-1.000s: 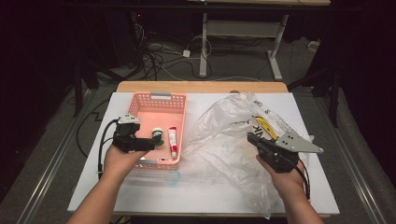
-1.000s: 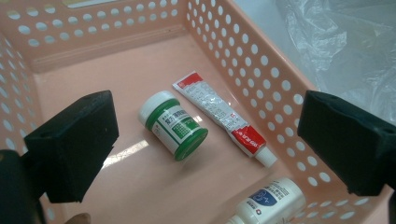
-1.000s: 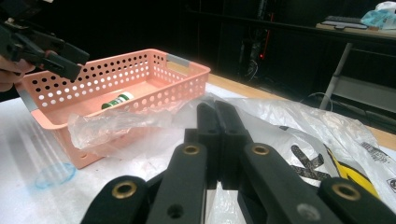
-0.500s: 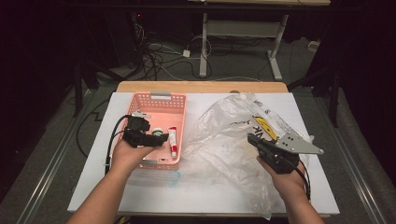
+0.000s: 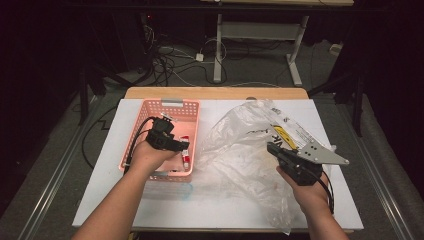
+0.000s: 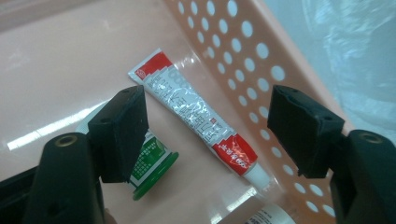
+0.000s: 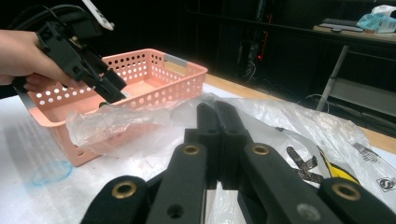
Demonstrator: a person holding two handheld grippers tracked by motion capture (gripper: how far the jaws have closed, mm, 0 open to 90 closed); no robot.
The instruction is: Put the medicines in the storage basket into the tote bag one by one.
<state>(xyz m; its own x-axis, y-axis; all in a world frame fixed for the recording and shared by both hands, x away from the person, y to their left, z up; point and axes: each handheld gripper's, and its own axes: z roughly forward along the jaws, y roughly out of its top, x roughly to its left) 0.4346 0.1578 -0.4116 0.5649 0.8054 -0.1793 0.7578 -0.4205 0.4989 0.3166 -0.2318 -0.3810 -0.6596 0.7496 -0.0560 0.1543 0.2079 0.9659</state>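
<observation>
We have the left gripper down inside the pink basket, its jaws apart and just now closing, with the red-and-white tube lying on the basket floor between them, untouched. A green-capped bottle lies just beside the tube, behind the left jaw. Our right gripper is clamped shut on the clear plastic bag, right of the basket.

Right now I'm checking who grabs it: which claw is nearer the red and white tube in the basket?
Left. The left claw hangs open just above the tube in the basket; the right claw is over by the plastic bag.
</observation>
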